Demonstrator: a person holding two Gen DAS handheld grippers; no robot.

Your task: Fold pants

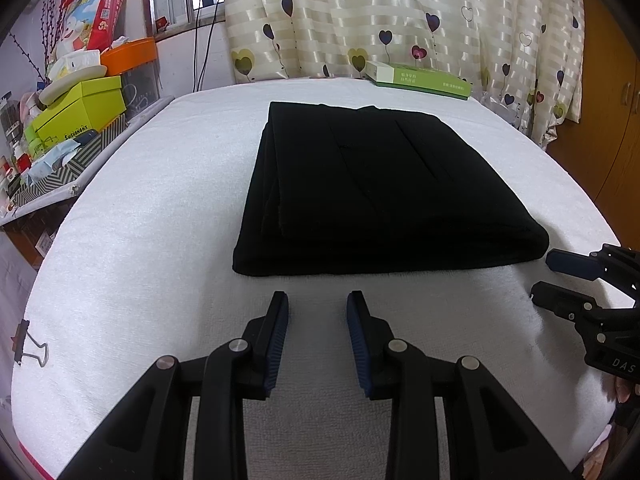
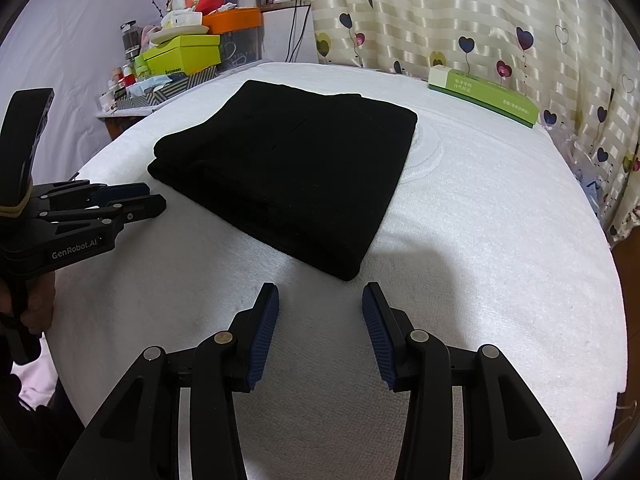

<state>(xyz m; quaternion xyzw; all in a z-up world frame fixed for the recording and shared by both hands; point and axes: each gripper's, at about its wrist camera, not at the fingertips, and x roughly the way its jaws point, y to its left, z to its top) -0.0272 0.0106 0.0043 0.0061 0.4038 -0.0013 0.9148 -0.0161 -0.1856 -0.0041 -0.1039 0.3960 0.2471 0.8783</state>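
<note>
Left wrist view: the black fabric pants, already folded into a thick rectangular stack, are seen lying flat on the white towel-covered bench, near its middle and well apart from the green-and-white cardboard box at the far edge by the heart-patterned curtain. The left tool is held just short of the near edge of the stack, its blue-padded fingers apart and nothing between them. The right tool is seen at the right margin, also apart and empty, just beside the stack's near right corner; in the right wrist view its jaws are spread before that same corner.

The fold is judged to be essentially done. Trouble could be caused from here by a careless push or pinch: only the top layer might be caught and dragged, so that the layers slide out of line, or the towel might be snagged by a pad and rucked up under the stack.

The stack's long axis is judged to run away from the left camera, toward the curtain, with a rounded folded edge along the right side and the layered edges showing on the left. Which end carries the waistband cannot be told for certain.
</note>
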